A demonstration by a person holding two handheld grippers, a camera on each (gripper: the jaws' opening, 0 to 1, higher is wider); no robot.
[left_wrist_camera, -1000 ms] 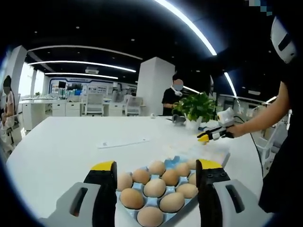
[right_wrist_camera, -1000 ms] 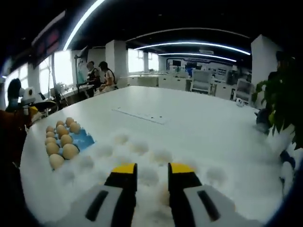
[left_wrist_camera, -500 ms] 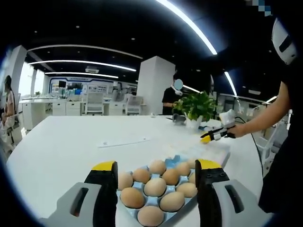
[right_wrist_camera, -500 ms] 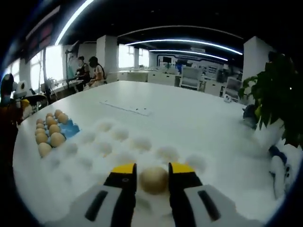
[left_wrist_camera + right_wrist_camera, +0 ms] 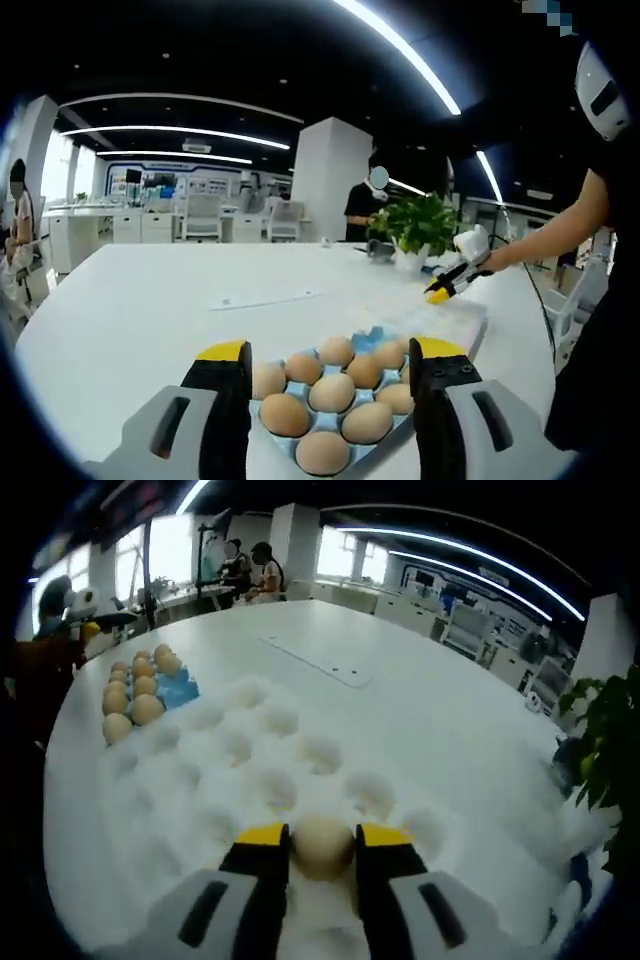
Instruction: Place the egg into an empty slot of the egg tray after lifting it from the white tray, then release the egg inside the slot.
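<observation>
A: What had changed with the right gripper?

B: A second before, its yellow-tipped fingers stood near together low over the white moulded tray with nothing between them. Half a second later the pale tan egg sat between them, and at this moment they were still clamped on it, with the tray's dimples spread wider below, so the gripper seemed to have risen.

A: So the egg was off the tray?

B: I judged it lifted, or very nearly; the right gripper view did not show clear air beneath it. In the left gripper view the right gripper hung above the far end of the white tray, held by a person's hand.

A: And the target?

B: The blue egg tray, carrying brown eggs, lay on the round white table well apart from the egg, off to the left in the right gripper view. The carry was yet to be made.

A: The left gripper?

B: Its fingers stayed wide apart, straddling the blue egg tray from just above, holding nothing. I could not pick out an empty slot for certain.
</observation>
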